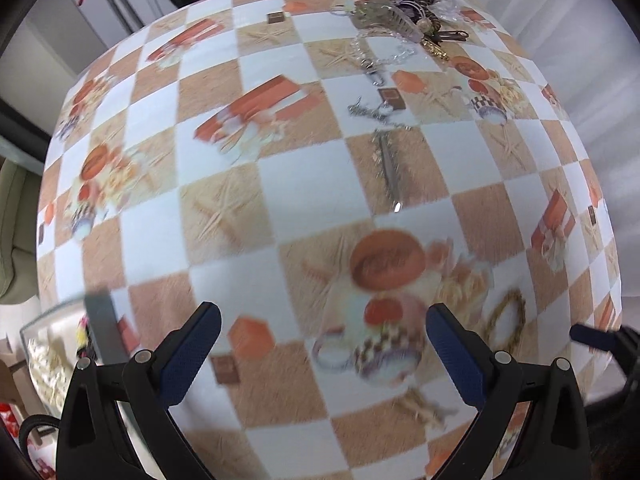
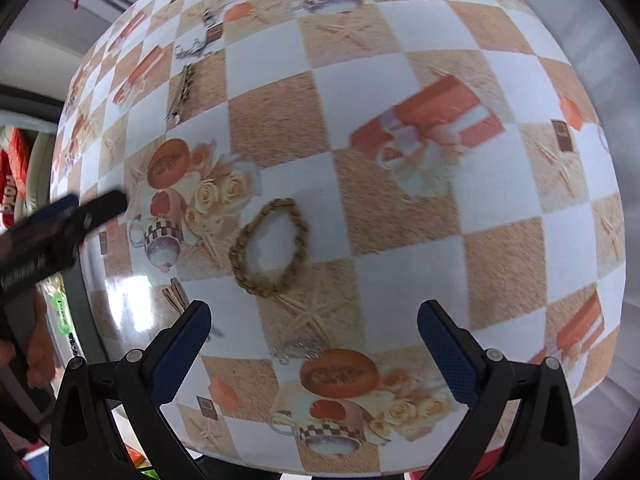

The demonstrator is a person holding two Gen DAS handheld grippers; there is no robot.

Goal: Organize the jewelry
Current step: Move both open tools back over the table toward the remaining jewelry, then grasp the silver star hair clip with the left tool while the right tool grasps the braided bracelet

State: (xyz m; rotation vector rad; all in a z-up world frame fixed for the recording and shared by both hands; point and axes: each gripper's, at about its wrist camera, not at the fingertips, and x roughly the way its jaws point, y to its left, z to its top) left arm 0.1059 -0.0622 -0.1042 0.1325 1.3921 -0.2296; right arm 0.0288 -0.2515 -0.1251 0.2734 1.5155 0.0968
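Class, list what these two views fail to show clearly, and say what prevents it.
- Jewelry pile, left wrist view: far, small and tangled, so pieces cannot be told apart.
- Box, left wrist view: cut by the edge and blurred; contents unclear.
- Silver chain, right wrist view: motion-blurred against the tablecloth print.

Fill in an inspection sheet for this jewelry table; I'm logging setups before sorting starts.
Surface: round table under a checked printed cloth.
Job's things: gold braided bracelet lying alone; silver chain and long hair clip mid-table; jewelry box at the left edge.
Clutter: tangled pile of accessories at the far edge.
Grippers: left gripper and right gripper both open, empty.
Cables: nothing seen.
Surroundings: blurred; red-handled pole behind.
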